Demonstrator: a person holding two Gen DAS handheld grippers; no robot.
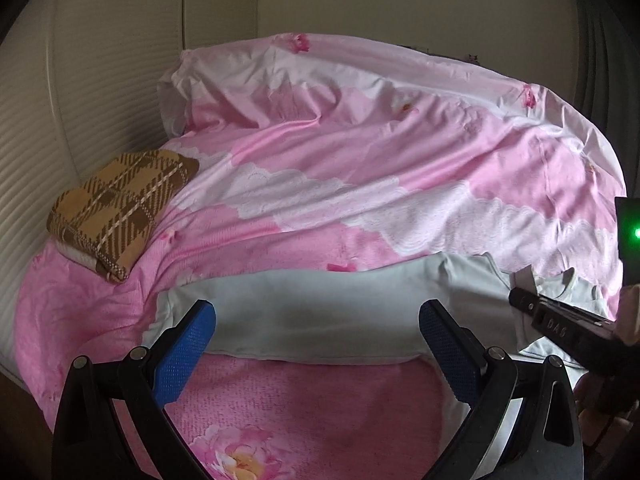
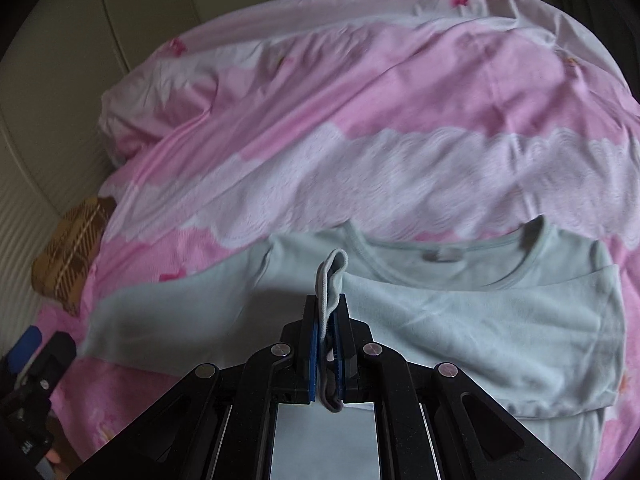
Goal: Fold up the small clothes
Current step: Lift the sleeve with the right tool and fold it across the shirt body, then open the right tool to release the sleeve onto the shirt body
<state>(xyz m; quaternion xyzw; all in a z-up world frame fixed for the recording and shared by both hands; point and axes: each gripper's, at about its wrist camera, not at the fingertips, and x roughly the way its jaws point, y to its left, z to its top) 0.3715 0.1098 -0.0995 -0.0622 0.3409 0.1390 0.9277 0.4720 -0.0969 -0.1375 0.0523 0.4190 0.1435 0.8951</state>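
— Where's the shirt?

— Spread on the bed, along its near edge, collar toward the right, one sleeve folded across the chest.

— And your right hand-held gripper?

— Clamped on a narrow hem of that shirt; the cloth loops up between my blue pads, the rest lying just ahead and to my right.

— The left one?

— My left hand-held gripper stands apart, holding nothing, hovering over the shirt's lower end at the near edge.

— Anything else?

— A folded plaid cloth on the bed's left edge, well apart from the shirt.
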